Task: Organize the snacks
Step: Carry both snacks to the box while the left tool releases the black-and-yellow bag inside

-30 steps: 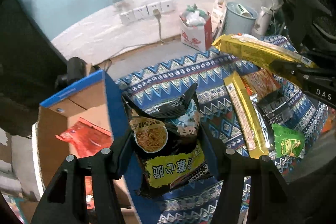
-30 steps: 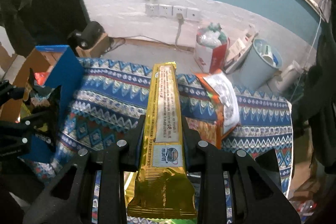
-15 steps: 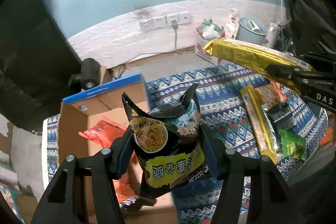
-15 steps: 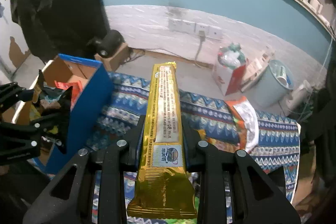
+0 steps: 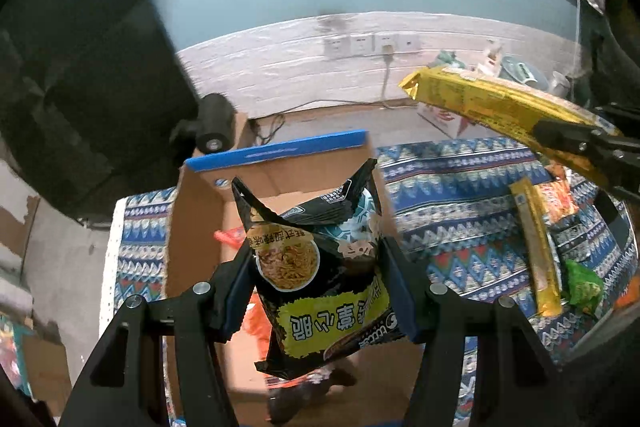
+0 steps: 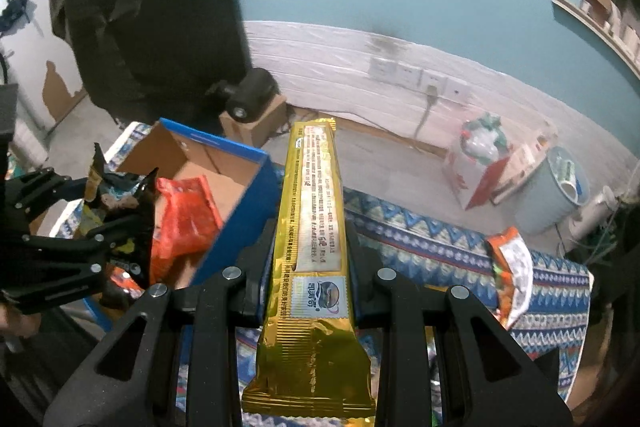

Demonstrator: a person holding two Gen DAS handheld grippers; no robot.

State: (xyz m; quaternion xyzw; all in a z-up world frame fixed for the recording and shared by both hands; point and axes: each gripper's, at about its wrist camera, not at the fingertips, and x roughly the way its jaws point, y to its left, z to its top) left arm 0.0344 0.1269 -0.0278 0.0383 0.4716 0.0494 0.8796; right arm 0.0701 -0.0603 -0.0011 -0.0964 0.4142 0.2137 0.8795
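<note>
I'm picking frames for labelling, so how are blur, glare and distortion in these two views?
Left wrist view: the black snack bag in the left tool is sharp, the cardboard box and wall smeared; strong fisheye bending, dark corners. Right wrist view: the gold packet in the right tool is crisp, with glare on its foil; the background is softer and curved.

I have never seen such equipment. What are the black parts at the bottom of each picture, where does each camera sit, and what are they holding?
There is no robot here. A person holds one two-finger claw in each hand, and a camera on each claw looks forward along its fingers. In the left view, the left claw grips a black noodle-snack bag above an open cardboard box. In the right view, the right claw grips a long gold packet. Orange packets already lie in the box. More snacks lie on the patterned blue cloth.
</note>
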